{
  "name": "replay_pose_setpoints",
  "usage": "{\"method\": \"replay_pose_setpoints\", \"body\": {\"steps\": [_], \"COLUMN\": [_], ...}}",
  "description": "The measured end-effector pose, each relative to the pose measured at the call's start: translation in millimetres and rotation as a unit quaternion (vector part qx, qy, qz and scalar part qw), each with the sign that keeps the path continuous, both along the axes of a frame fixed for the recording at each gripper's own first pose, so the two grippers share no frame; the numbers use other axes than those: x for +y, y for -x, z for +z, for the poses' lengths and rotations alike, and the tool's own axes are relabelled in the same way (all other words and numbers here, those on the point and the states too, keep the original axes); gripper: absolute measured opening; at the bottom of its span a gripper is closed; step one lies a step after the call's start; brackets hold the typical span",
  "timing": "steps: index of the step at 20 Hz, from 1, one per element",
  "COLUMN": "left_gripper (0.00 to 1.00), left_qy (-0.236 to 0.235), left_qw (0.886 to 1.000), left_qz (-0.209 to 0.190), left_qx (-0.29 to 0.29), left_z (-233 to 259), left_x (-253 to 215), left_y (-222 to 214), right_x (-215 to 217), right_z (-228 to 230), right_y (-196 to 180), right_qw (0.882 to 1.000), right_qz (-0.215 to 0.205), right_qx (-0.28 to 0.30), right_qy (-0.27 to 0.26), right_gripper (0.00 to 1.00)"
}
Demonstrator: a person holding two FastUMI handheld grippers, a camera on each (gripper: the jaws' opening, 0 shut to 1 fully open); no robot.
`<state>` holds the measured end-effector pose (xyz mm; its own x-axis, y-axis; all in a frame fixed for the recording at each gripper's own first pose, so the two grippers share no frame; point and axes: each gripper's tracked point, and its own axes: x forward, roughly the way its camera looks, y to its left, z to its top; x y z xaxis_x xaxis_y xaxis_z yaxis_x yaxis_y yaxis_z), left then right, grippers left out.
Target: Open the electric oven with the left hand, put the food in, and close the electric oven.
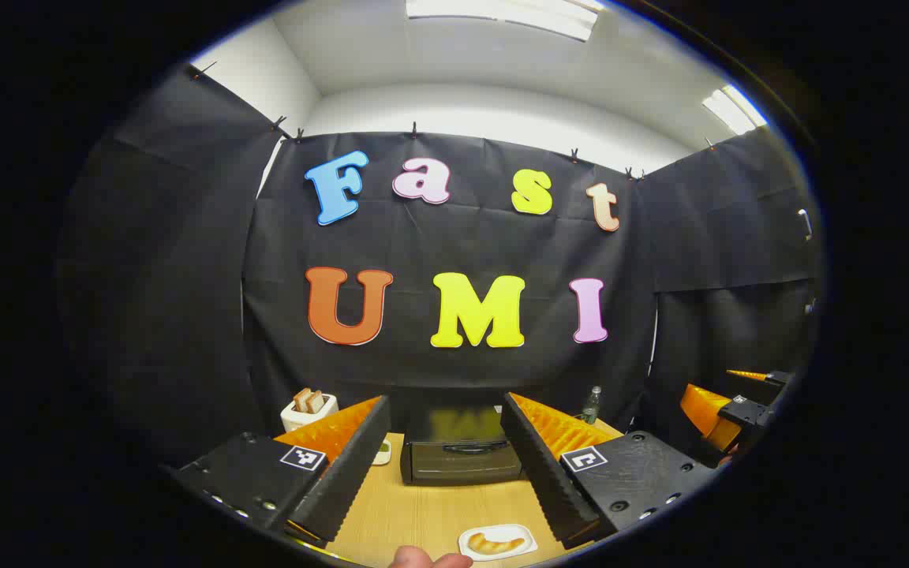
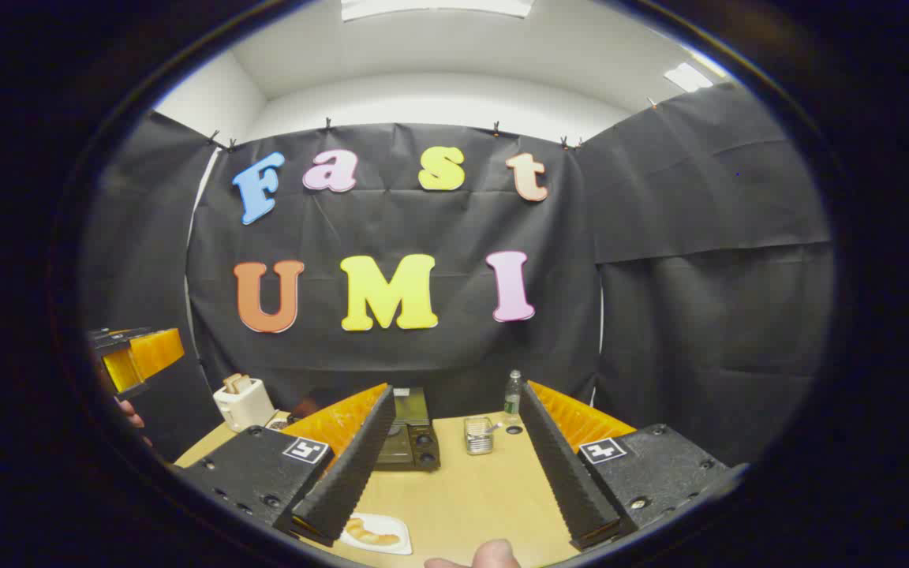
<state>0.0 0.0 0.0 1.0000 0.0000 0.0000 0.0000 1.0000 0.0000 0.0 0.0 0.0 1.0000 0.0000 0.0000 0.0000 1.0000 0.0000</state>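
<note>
A small dark electric oven (image 1: 458, 454) stands at the back of the wooden table with its door closed and a handle across the front; it also shows in the right gripper view (image 2: 407, 436). A croissant on a white plate (image 1: 497, 542) lies near the table's front edge, likewise the plate (image 2: 374, 533) by my right gripper's left finger. My left gripper (image 1: 443, 465) is open, held above the table and facing the oven from a distance. My right gripper (image 2: 454, 473) is open too, with nothing between its fingers. The right gripper (image 1: 727, 410) shows at the left view's edge.
A white toaster (image 1: 308, 409) with bread slices stands at the back left of the table (image 1: 423, 513). A plastic bottle (image 2: 511, 394) and a small wire holder (image 2: 478, 435) stand to the oven's right. A fingertip (image 2: 494, 554) shows at the bottom.
</note>
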Motion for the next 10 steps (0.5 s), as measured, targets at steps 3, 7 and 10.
{"method": "replay_pose_setpoints", "body": {"steps": [3, 7, 10], "left_gripper": [0.93, 0.93, 0.93], "left_qy": [0.006, 0.006, 0.005], "left_qw": [1.0, 1.0, 1.0], "left_qz": [-0.004, -0.008, -0.008], "left_qx": [0.001, 0.001, 0.005], "left_z": [-0.5, -1.4, -3.5], "left_x": [-8.8, -15.2, -18.6], "left_y": [-6.5, -10.8, -10.6], "right_x": [-14.9, -28.8, -32.6], "right_z": [0.9, 2.7, 3.4], "right_y": [1.6, 4.9, 6.0], "right_qw": [1.0, 0.999, 0.999], "right_qz": [-0.017, -0.033, -0.036], "right_qx": [-0.002, -0.006, -0.007], "right_qy": [-0.001, -0.001, 0.0], "right_gripper": [1.0, 1.0, 1.0]}}
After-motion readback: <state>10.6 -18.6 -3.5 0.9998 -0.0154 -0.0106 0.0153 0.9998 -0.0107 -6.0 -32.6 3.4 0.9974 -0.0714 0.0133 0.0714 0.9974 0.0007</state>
